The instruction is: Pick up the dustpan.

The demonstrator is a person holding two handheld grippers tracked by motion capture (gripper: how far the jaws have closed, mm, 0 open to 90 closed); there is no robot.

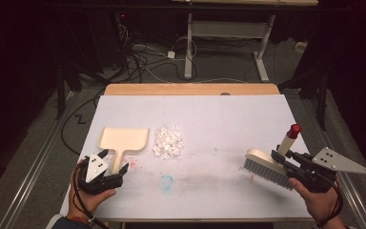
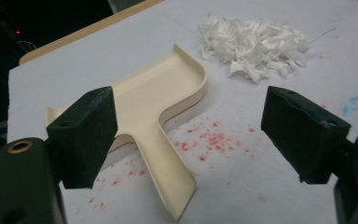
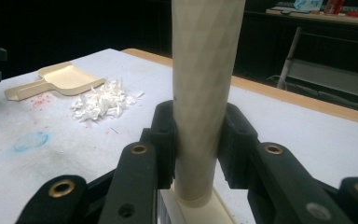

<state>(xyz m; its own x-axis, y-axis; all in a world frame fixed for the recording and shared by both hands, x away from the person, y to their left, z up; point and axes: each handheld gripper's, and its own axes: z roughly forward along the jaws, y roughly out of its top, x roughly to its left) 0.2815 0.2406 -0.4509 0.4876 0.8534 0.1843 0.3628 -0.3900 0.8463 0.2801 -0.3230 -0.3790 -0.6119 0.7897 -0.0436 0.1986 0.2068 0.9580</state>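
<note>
Dustpan handle (image 2: 165, 163) between parted jaws; brush handle (image 3: 205, 93) clamped.

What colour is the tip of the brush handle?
Red tip on a cream brush, best seen in the high view.

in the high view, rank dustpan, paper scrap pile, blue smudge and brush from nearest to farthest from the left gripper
From the left gripper:
1. dustpan, its handle right at the jaws
2. blue smudge, just to the right on the table
3. paper scrap pile, beside the dustpan's right edge
4. brush, far right, in the right gripper
</note>
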